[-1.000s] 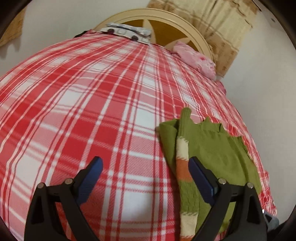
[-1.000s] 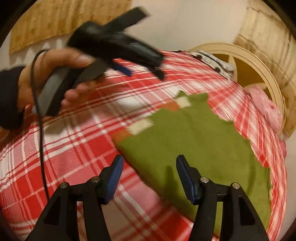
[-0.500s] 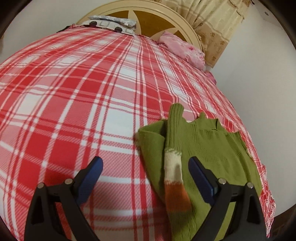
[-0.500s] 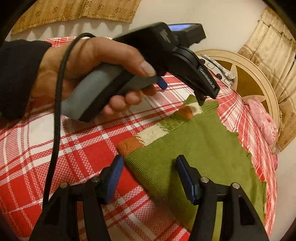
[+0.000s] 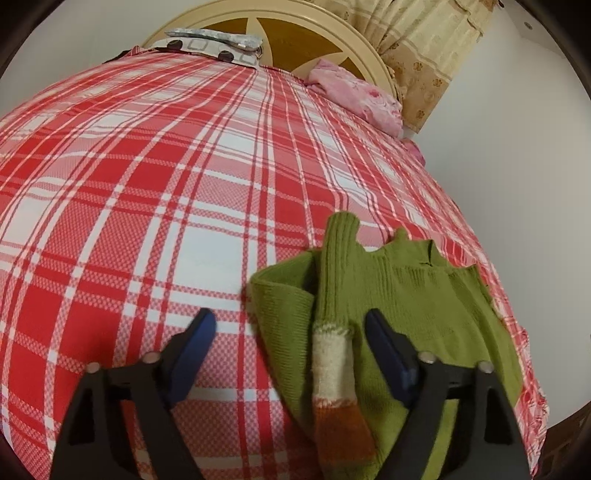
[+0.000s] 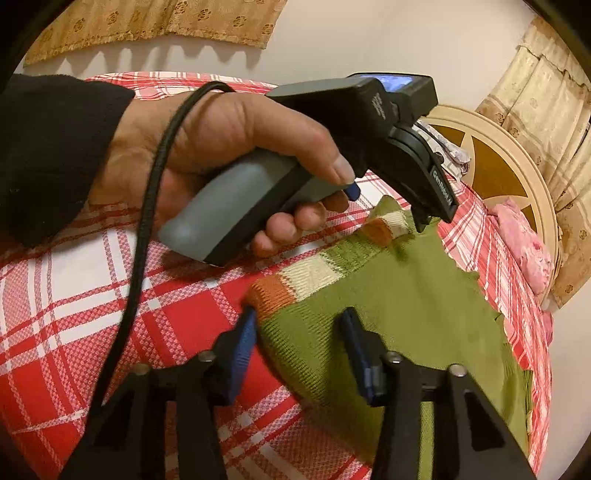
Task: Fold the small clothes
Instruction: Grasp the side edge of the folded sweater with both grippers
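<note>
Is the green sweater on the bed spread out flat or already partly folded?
Partly folded. On the green sweater a striped sleeve lies folded over the body, and the left side edge is doubled over on the plaid bedspread.

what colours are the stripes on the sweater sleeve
Cream and orange bands on the sleeve of the green sweater; clearest in the left wrist view.

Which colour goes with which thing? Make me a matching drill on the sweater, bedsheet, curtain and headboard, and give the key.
Things:
1. sweater
2. bedsheet
3. curtain
4. headboard

Colours:
A. red and white plaid
B. cream rim around brown panels
C. olive green, with cream and orange bands on the sleeve
D. beige with a flower print

Pairs: 1-C, 2-A, 3-D, 4-B
</note>
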Demonstrator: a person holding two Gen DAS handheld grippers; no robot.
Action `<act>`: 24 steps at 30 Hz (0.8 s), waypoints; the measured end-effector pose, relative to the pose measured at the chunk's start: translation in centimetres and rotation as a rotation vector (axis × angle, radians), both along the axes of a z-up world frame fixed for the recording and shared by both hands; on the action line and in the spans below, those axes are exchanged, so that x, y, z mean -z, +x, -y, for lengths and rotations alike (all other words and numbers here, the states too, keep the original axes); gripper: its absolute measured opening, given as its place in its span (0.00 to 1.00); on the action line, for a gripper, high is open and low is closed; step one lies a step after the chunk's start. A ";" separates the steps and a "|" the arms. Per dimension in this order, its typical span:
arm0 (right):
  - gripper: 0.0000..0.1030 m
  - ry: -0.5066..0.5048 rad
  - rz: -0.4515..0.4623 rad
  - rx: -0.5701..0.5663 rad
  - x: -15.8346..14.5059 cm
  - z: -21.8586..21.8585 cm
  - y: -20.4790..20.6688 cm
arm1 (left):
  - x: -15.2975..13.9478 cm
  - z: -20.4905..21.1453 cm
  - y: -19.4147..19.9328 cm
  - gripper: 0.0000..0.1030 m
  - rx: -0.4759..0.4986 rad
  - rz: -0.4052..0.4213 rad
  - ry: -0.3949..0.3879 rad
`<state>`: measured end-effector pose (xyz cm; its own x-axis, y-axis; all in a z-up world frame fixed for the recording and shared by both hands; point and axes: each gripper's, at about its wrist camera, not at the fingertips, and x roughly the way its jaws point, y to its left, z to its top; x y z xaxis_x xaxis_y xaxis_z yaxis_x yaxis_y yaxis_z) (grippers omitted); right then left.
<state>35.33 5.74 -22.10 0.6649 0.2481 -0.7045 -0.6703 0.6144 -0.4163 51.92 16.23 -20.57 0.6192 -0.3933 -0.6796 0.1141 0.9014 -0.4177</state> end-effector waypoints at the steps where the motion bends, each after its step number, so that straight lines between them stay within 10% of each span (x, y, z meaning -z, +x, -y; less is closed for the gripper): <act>1: 0.34 0.001 -0.002 0.000 0.0 0.0 0.0 | 0.1 0.1 0.0 0.67 0.006 0.002 -0.003; 6: 0.25 0.024 -0.005 0.021 -0.1 0.3 0.1 | 0.3 0.2 -0.1 0.42 0.035 0.008 -0.025; 14: 0.18 0.020 0.011 0.026 0.2 0.2 -0.2 | 0.8 -0.5 0.3 0.43 0.019 0.007 -0.078; 18: 0.14 0.029 0.002 0.029 0.1 0.3 -0.4 | 0.7 -0.1 0.1 0.21 0.047 0.016 -0.068; 24: 0.10 0.042 -0.016 0.036 -0.1 0.6 0.1 | 0.6 0.2 0.1 0.15 0.061 0.025 -0.036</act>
<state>35.46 5.14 -21.97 0.6624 0.2536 -0.7049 -0.6538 0.6550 -0.3788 51.98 16.05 -21.19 0.6099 -0.4546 -0.6491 0.1786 0.8769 -0.4464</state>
